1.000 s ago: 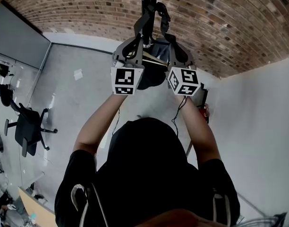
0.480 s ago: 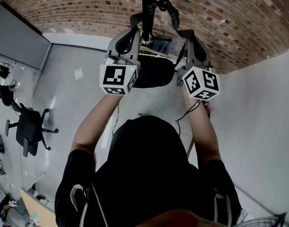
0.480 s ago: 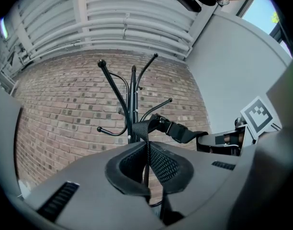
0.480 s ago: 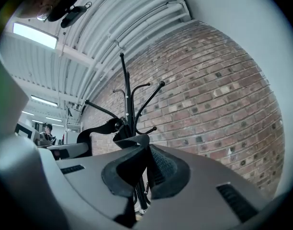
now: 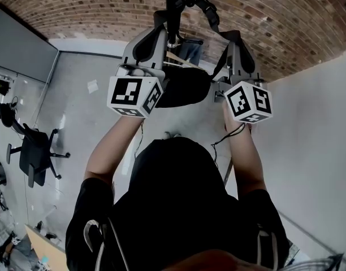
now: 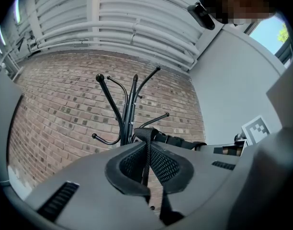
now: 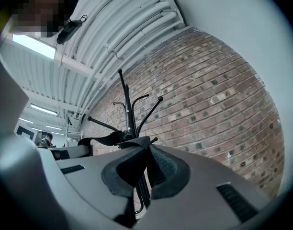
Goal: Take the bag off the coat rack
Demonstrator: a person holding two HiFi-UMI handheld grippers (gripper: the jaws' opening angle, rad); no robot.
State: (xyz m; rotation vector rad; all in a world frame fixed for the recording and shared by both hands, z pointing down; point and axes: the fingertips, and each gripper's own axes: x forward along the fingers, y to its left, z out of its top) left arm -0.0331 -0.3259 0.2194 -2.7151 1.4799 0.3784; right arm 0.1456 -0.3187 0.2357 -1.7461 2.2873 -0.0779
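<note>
A black coat rack [image 5: 172, 4] stands against the brick wall, and its curved hooks [image 6: 129, 104] rise above both grippers. A black bag [image 5: 181, 86] hangs between my raised arms, with its strap [image 5: 206, 7] looping up beside the pole. My left gripper [image 5: 156, 33] is shut on the strap [image 6: 147, 150] just left of the pole. My right gripper [image 5: 238, 38] is shut on the strap's other run [image 7: 145, 159], to the right of the pole. From there the strap [image 7: 101, 139] stretches left towards the rack's stem [image 7: 132, 114].
The brick wall [image 5: 263, 21] lies behind the rack and a white wall [image 5: 314, 151] runs along the right. A black office chair [image 5: 34, 154] stands on the grey floor at the left. White pipes [image 6: 137, 28] run across the ceiling overhead.
Both grippers have risen and spread apart, carrying the strap higher along the pole. The bag has come up with them.
</note>
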